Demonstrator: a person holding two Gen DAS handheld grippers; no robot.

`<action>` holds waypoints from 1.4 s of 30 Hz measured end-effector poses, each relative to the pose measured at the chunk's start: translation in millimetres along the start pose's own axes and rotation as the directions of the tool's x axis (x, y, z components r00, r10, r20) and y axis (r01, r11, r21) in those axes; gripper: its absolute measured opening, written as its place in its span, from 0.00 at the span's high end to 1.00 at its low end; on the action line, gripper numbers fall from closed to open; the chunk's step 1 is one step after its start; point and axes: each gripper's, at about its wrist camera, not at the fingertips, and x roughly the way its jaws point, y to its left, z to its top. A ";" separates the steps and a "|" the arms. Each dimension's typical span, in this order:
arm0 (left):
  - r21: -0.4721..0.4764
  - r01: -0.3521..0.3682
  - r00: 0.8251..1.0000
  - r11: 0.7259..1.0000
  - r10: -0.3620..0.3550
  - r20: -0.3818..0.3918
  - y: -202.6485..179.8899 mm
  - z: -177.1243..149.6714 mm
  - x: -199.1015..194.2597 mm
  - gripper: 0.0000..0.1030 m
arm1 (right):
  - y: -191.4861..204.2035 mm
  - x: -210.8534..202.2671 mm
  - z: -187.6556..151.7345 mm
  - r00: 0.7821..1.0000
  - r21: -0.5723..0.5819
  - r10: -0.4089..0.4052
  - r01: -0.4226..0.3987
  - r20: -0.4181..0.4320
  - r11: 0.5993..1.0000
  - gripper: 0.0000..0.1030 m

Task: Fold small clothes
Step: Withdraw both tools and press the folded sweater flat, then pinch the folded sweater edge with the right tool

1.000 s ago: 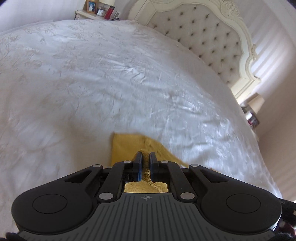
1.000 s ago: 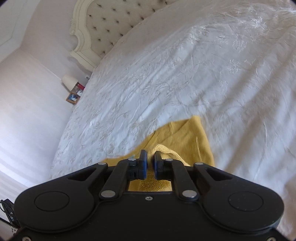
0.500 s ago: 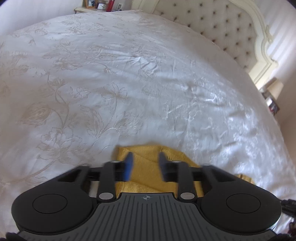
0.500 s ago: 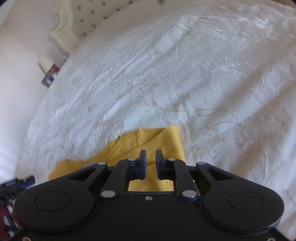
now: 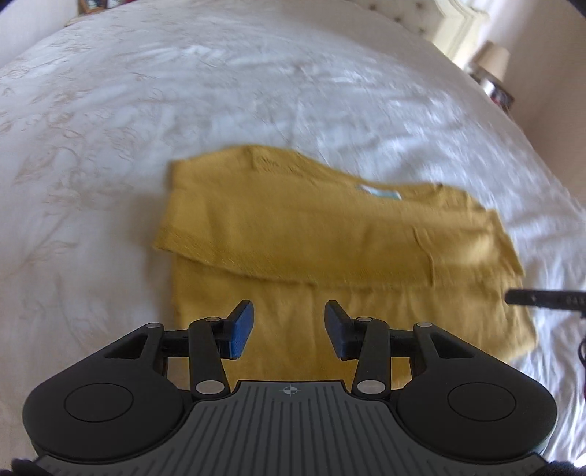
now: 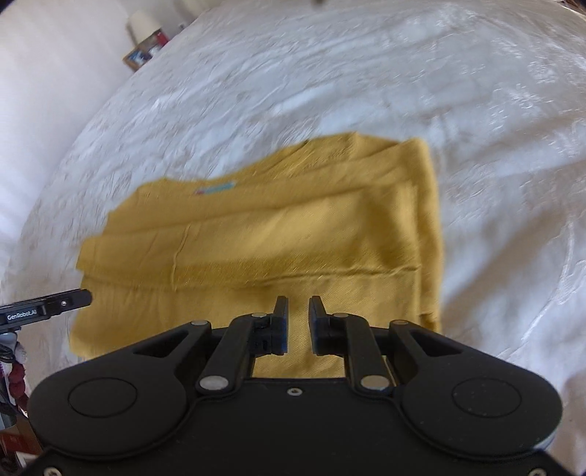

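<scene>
both grippers empty over mustard top (image 5: 329, 238): left gripper (image 5: 289, 329) half open, right gripper (image 6: 298, 326) narrowly parted, jaws just opened. we smooth fold on bedspread (image 5: 146, 91) before regrasping.

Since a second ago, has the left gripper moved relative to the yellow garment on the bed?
Yes. The left gripper has let go and backed off the yellow garment, which now lies folded on the white bedspread; its jaws have just been opening, nothing between them.

A home bedroom: a wide bed (image 5: 256, 91) under a white embroidered bedspread (image 6: 366, 73), a cream headboard (image 5: 454, 18) at its end, and a small lamp (image 5: 492, 60) and picture frame (image 6: 141, 56) on bedside furniture.
</scene>
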 end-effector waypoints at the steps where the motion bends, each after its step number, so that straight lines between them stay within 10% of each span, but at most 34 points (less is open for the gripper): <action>1: 0.020 -0.002 1.000 1.000 0.003 -0.010 -3.1 -1.4 4.9 0.59 | 3.6 4.4 -1.0 1.000 -0.019 -0.002 0.002 -0.007 1.000 0.67; 21: -0.030 -0.061 0.985 0.998 0.065 0.161 23.8 139.9 61.0 0.59 | -19.3 32.0 101.4 0.979 0.028 -0.113 0.109 0.170 0.994 0.57; 34: -0.095 -0.102 0.994 0.990 0.105 0.030 45.3 64.8 34.7 0.53 | -50.1 17.9 67.0 0.981 0.059 -0.165 0.160 0.101 0.985 0.50; 42: -0.224 -0.067 0.996 0.972 0.054 -0.065 71.1 46.9 59.6 0.28 | -55.4 40.4 84.3 0.987 0.048 -0.144 0.141 0.077 0.989 0.41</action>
